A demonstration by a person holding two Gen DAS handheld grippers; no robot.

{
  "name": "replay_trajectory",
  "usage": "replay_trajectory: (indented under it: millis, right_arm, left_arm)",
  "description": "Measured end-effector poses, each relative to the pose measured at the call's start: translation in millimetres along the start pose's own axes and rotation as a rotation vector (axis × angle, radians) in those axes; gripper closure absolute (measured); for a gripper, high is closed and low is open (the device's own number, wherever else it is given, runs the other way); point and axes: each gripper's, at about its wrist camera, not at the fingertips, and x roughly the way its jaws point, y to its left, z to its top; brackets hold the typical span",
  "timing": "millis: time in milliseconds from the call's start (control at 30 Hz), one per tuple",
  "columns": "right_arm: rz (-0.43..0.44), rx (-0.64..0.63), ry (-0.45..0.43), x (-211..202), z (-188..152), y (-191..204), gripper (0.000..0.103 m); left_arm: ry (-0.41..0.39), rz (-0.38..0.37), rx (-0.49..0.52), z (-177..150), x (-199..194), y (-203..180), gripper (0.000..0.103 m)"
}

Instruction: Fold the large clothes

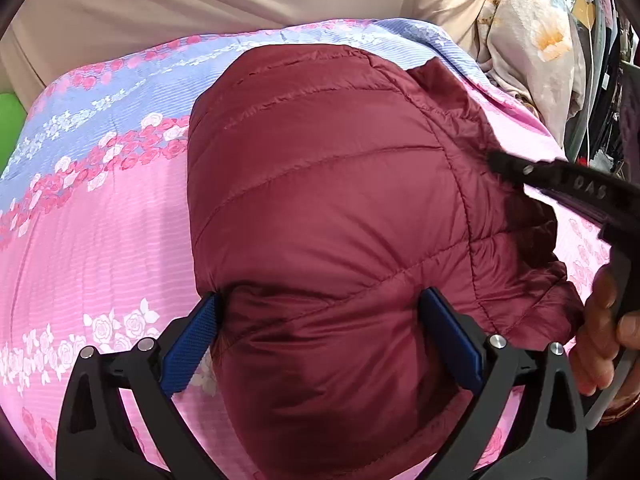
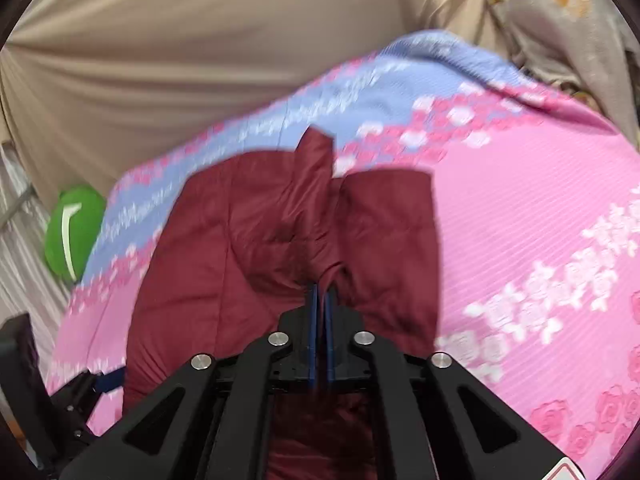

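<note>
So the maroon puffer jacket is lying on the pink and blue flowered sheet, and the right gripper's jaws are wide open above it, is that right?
Not quite. The maroon puffer jacket does lie on the pink and blue flowered sheet, but the right gripper isn't open: the right wrist view shows its jaws shut on a pinched fold of the jacket. The wide-open jaws belong to the left gripper.

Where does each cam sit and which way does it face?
Left wrist: on the left tongs, facing down over the maroon puffer jacket on the pink floral bedsheet; its open blue pads straddle the jacket; right tongs and a hand show at the right.
Right wrist: on the right tongs, facing forward-down; pads shut on a jacket fold.
Shared: jacket, bedsheet, beige cloth behind.
</note>
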Motion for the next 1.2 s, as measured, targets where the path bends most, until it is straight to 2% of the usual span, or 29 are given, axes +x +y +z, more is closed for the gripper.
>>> replay_trajectory:
  millis: [33,100,167,300,367,433,500,567,667,733,767,833,867,900,1000,1100,1200]
  right_arm:
    - [-0.023,0.007,0.003,0.8,-0.5,-4.0,0.103]
    - [-0.079,0.003,0.076,22.9,-8.9,-13.5,0.103]
    - [-0.088,0.009,0.121,37.0,-18.0,-19.2,0.103]
    - [-0.135,0.008,0.069,10.3,-14.8,-9.8,0.102]
    - [-0.132,-0.041,0.015,-12.7,-14.6,3.2,0.098]
    - [-0.112,-0.088,0.001,-26.1,-18.8,15.7,0.096]
    - [-0.104,-0.138,0.052,-20.8,-30.8,25.6,0.096]
    - [-0.138,-0.169,0.099,-1.8,-44.2,24.8,0.098]
    - [-0.147,-0.163,0.108,3.7,-48.1,22.5,0.098]
    - [-0.137,-0.14,0.1,-6.6,-44.0,21.4,0.095]
    - [-0.127,-0.127,0.087,-14.0,-40.1,18.5,0.09]
    - [-0.126,-0.113,0.063,-25.4,-36.0,14.1,0.066]
    - [-0.141,-0.102,0.044,-33.0,-35.4,11.1,0.044]
    - [-0.152,-0.096,0.025,-39.2,-35.8,8.3,0.037]
    - [-0.133,-0.066,0.058,-40.2,-39.2,-0.7,0.031]
    - [-0.061,-0.005,0.125,-27.3,-45.3,-10.6,0.028]
    - [-0.049,0.032,0.169,-13.6,-49.3,-14.8,0.022]
  left_arm:
    - [-0.004,0.004,0.007,-0.2,0.6,-2.1,0.005]
    - [-0.009,0.011,0.017,-0.8,2.0,-4.9,0.005]
    - [-0.009,0.01,0.025,-0.4,2.6,-7.5,0.005]
    - [-0.004,0.017,0.02,-0.3,4.2,-6.2,0.005]
    - [-0.003,0.016,0.017,0.1,4.6,-5.5,0.005]
    - [-0.004,0.017,0.019,-0.2,4.5,-4.7,0.005]
    - [-0.007,0.021,0.022,-0.5,5.3,-4.7,0.005]
    - [-0.008,0.024,0.028,-0.8,6.1,-5.9,0.005]
    - [-0.011,0.041,0.049,-2.3,5.7,-8.8,0.005]
    - [0.001,0.021,0.027,-1.1,3.0,-3.2,0.005]
    - [0.006,0.008,0.009,0.2,1.0,-0.5,0.005]
    - [0.004,-0.015,-0.031,2.7,-5.7,8.4,0.005]
    - [-0.006,-0.017,-0.055,4.1,-10.7,14.4,0.005]
    - [-0.013,-0.014,-0.07,5.3,-14.4,19.0,0.005]
    - [-0.017,-0.012,-0.119,9.8,-20.6,33.0,0.005]
    - [0.006,-0.025,-0.156,12.3,-15.3,42.0,0.005]
    - [0.043,-0.07,-0.197,12.9,-4.3,50.0,0.005]
